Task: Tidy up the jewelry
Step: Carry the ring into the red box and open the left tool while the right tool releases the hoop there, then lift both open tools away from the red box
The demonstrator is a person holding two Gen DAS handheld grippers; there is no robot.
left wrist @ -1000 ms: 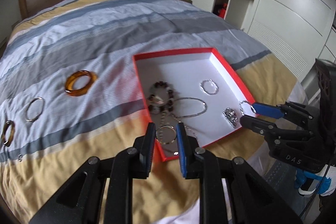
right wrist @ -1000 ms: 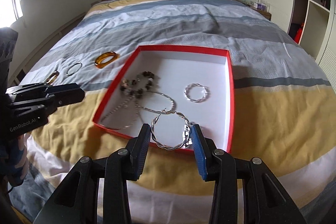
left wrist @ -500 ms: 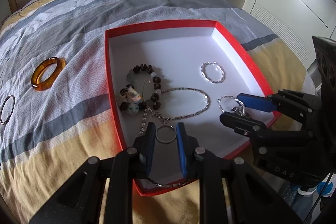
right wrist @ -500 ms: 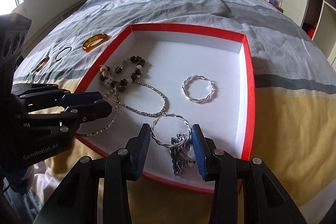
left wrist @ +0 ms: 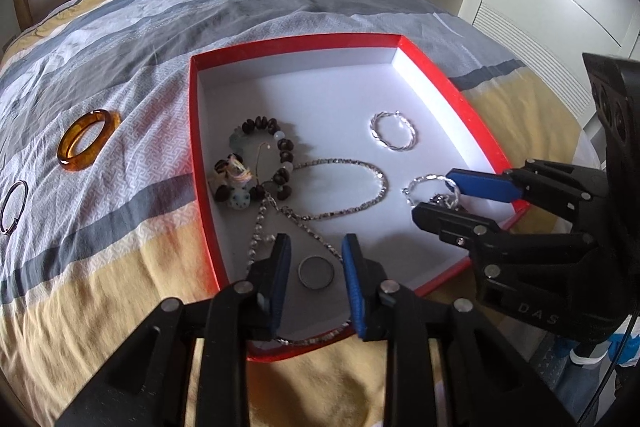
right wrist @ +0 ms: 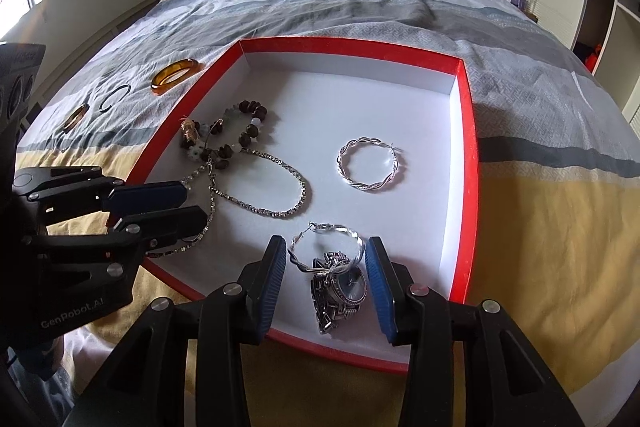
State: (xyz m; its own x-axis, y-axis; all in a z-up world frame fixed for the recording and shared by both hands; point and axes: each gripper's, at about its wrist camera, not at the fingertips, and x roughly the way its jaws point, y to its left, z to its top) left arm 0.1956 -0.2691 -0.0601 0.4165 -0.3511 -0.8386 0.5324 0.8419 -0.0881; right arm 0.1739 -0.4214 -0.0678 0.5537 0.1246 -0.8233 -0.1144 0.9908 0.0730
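One silver chain (left wrist: 256,243) partly hidden behind the left gripper's (left wrist: 316,259) fingers (left wrist: 280,267).

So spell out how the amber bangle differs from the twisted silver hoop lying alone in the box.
The amber bangle lies on the bedspread outside the red box; the twisted silver hoop lies inside it. The bangle is thick, smooth and translucent orange-brown; the hoop is thin, braided, shiny metal. The hoop shows a clasp pin; the bangle looks unbroken. Both are round rings lying flat, untouched by either gripper.
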